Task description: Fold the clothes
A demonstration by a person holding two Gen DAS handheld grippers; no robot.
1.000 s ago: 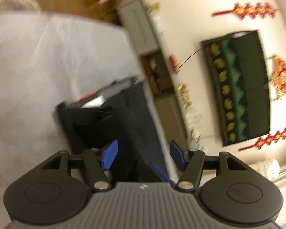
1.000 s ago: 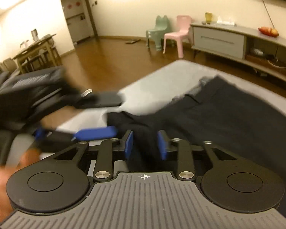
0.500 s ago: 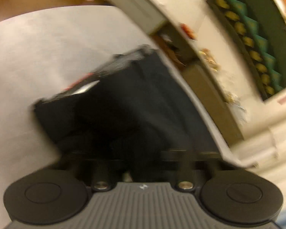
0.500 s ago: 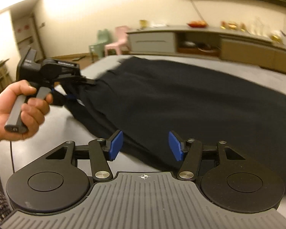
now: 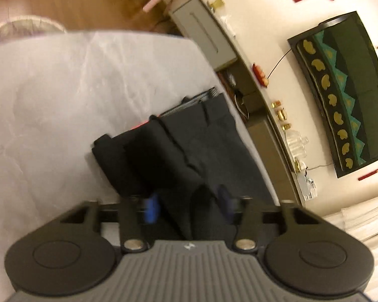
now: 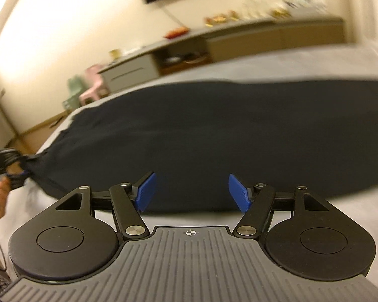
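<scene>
Blue-padded fingers of the left gripper [image 5: 187,205] stand apart with a fold of the dark trousers [image 6: 214,136] between them; whether they pinch it is blurred. Right gripper [image 6: 191,191] fingers are spread wide, holding nothing, just short of the trousers' near edge. No writing is readable. Grey worktop [image 5: 50,105] lies bare around the trousers.

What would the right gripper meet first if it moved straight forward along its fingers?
Most likely the dark garment on the grey sheet. The right gripper is open and aimed at its near edge; depth is unclear.
</scene>
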